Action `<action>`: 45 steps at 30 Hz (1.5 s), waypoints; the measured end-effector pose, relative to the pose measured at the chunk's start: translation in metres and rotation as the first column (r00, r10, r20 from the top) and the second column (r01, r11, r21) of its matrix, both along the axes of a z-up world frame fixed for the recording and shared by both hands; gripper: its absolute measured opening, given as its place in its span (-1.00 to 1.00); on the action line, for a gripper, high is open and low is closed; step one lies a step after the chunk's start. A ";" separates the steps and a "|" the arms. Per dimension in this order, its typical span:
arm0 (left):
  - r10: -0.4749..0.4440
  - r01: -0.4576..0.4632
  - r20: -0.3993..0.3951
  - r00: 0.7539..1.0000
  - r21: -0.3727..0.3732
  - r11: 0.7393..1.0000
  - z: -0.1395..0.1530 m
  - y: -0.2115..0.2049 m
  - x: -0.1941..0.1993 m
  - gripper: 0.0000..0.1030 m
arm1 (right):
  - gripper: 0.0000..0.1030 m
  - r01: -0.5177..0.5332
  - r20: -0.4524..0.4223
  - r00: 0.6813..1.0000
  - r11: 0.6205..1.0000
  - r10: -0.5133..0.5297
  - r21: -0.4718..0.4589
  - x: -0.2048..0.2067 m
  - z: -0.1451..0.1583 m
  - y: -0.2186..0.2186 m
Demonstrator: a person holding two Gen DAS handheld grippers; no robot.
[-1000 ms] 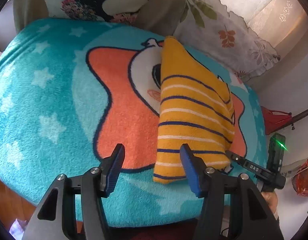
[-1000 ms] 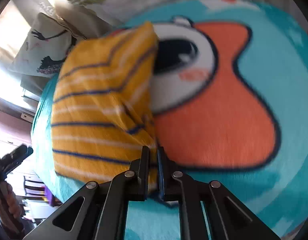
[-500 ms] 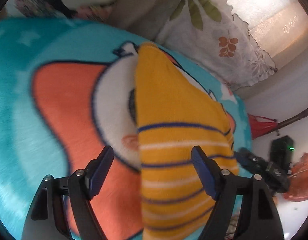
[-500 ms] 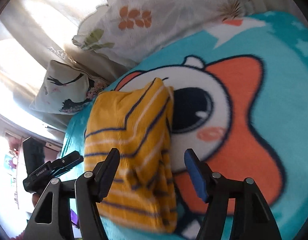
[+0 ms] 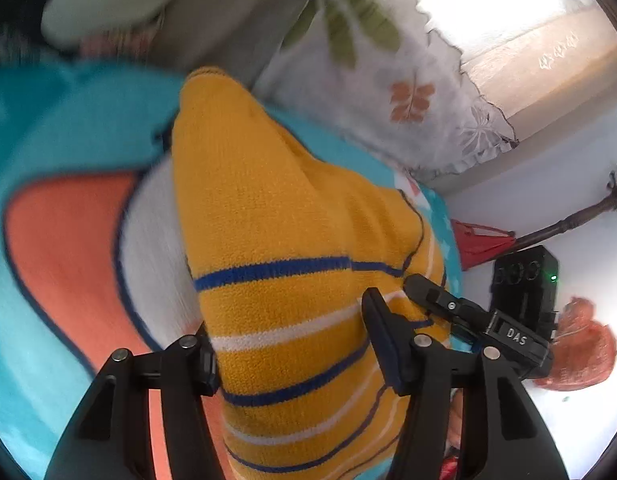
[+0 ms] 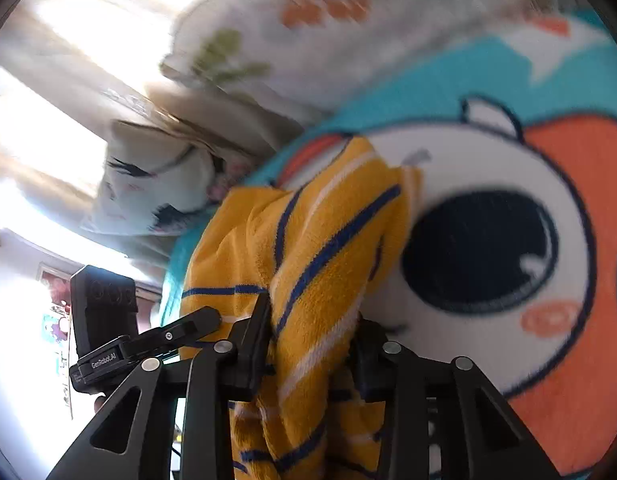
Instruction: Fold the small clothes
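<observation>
On the other gripper seen from the left wrist I can read "DAS"; on the one seen from the right wrist, "GenRobot.AI". There is one yellow knitted garment with blue and white stripes (image 5: 276, 280), folded. It lies on one turquoise fleece blanket with an orange star cartoon (image 5: 60, 248), its long axis running away from both cameras toward the two pillows behind. The left gripper (image 5: 292, 356) is closing with the garment's near end between its jaws. The right gripper (image 6: 314, 344) is closing too, and a bunched fold of the garment stands between its fingers, touching both.
</observation>
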State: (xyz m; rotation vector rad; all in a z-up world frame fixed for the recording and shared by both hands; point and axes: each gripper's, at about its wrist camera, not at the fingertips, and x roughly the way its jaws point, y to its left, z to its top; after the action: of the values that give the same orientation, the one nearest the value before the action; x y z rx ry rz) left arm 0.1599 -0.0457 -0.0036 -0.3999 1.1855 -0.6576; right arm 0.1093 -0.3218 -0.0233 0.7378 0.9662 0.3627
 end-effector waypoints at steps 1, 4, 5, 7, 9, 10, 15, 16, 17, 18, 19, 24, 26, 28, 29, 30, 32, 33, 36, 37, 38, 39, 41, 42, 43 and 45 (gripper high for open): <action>-0.004 0.004 0.011 1.000 0.040 0.999 0.004 -0.002 0.003 0.13 | -0.30 -0.001 0.006 1.000 1.000 0.001 -0.004 0.002 0.001 0.001; 0.017 -0.020 0.014 1.000 0.236 0.972 -0.008 -0.009 0.013 0.34 | -0.23 0.035 -0.058 0.998 0.997 -0.040 -0.074 0.015 -0.016 0.003; 0.025 -0.024 0.001 1.000 0.287 0.958 -0.016 -0.009 0.013 0.34 | -0.22 0.050 -0.091 0.994 0.991 -0.061 -0.122 0.016 -0.023 0.003; 0.032 -0.023 -0.022 0.999 0.327 0.945 -0.030 -0.006 0.009 0.34 | -0.16 0.072 -0.123 0.988 0.983 -0.094 -0.168 0.015 -0.034 0.000; 0.049 -0.038 -0.031 0.998 0.291 0.956 -0.031 0.003 0.000 0.35 | -0.08 0.106 -0.122 0.985 0.982 -0.126 -0.154 0.008 -0.032 -0.007; 0.062 -0.052 -0.028 0.998 0.286 0.957 -0.029 0.006 -0.004 0.35 | -0.08 0.118 -0.112 0.984 0.977 -0.140 -0.178 0.004 -0.025 -0.008; 0.120 -0.135 0.067 0.990 0.297 0.945 -0.005 0.028 -0.041 0.38 | -0.08 0.128 0.068 0.991 0.944 -0.112 -0.304 -0.025 0.035 0.010; 0.132 -0.149 0.077 0.988 0.289 0.946 -0.001 0.033 -0.048 0.38 | -0.08 0.103 0.092 0.993 0.942 -0.078 -0.321 -0.030 0.045 0.020; 0.149 -0.167 0.086 0.985 0.276 0.947 0.003 0.040 -0.056 0.38 | -0.08 0.082 0.104 0.993 0.939 -0.050 -0.335 -0.032 0.050 0.027; 0.171 -0.191 0.096 0.981 0.264 0.945 0.007 0.050 -0.066 0.40 | -0.08 0.056 0.114 0.993 0.937 -0.018 -0.345 -0.035 0.053 0.037; 0.189 -0.210 0.103 0.977 0.259 0.943 0.010 0.055 -0.071 0.41 | -0.08 0.026 0.116 0.993 0.939 0.015 -0.342 -0.037 0.052 0.045; 0.294 -0.341 0.194 0.936 0.287 0.895 0.031 0.085 -0.111 0.42 | -0.08 -0.107 -0.002 0.994 0.935 0.113 -0.338 -0.028 0.009 0.073; 0.336 -0.403 0.249 0.908 0.309 0.861 0.043 0.096 -0.126 0.42 | -0.17 -0.159 -0.088 0.987 0.914 0.136 -0.373 -0.022 -0.015 0.080; 0.372 -0.468 0.312 0.874 0.334 0.818 0.056 0.104 -0.140 0.43 | -0.17 -0.161 -0.078 0.987 0.909 0.142 -0.385 -0.027 -0.019 0.079; 0.385 -0.492 0.335 0.860 0.344 0.800 0.060 0.105 -0.143 0.47 | -0.17 -0.167 -0.075 0.986 0.902 0.150 -0.397 -0.029 -0.016 0.080; 0.406 -0.533 0.372 0.835 0.358 0.767 0.067 0.107 -0.151 0.47 | -0.17 -0.173 -0.077 0.985 0.896 0.155 -0.408 -0.030 -0.015 0.080; 0.434 -0.590 0.428 0.793 0.362 0.721 0.078 0.117 -0.166 0.50 | -0.16 -0.175 -0.079 0.985 0.896 0.156 -0.408 -0.034 -0.014 0.077; 0.447 -0.621 0.460 0.767 0.358 0.697 0.084 0.119 -0.174 0.57 | -0.16 -0.175 -0.082 0.985 0.900 0.155 -0.400 -0.036 -0.013 0.074; 0.462 -0.686 0.549 0.697 0.323 0.652 0.103 0.123 -0.196 0.79 | -0.14 -0.166 -0.080 0.986 0.910 0.146 -0.381 -0.042 -0.015 0.069; 0.461 -0.699 0.572 0.679 0.310 0.644 0.108 0.124 -0.201 0.84 | -0.14 -0.163 -0.081 0.986 0.911 0.143 -0.379 -0.044 -0.017 0.068; 0.459 -0.717 0.603 0.652 0.294 0.632 0.116 0.124 -0.208 0.96 | -0.14 -0.161 -0.084 0.987 0.910 0.139 -0.382 -0.044 -0.017 0.068; 0.459 -0.729 0.622 0.634 0.284 0.623 0.121 0.126 -0.212 1.00 | -0.14 -0.158 -0.087 0.987 0.908 0.134 -0.387 -0.047 -0.018 0.067; 0.445 -0.728 0.648 0.618 0.258 0.635 0.131 0.128 -0.218 1.00 | -0.14 -0.139 -0.081 0.990 0.907 0.116 -0.398 -0.054 -0.015 0.066; 0.432 -0.710 0.645 0.631 0.255 0.656 0.133 0.129 -0.218 1.00 | -0.14 -0.119 -0.069 0.993 0.907 0.100 -0.404 -0.058 -0.011 0.065; 0.418 -0.693 0.636 0.649 0.267 0.670 0.133 0.129 -0.216 1.00 | -0.14 -0.094 -0.052 0.995 0.906 0.080 -0.414 -0.064 -0.005 0.063; 0.387 -0.660 0.605 0.696 0.328 0.676 0.128 0.129 -0.205 1.00 | -0.13 -0.053 -0.003 0.998 0.883 0.059 -0.466 -0.077 0.011 0.066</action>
State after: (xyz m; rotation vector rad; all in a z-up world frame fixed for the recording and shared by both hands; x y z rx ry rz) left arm -0.0453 0.0831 0.1241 -0.0840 0.6415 0.1262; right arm 0.0327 -0.2562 -0.0127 0.2669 1.0155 0.1704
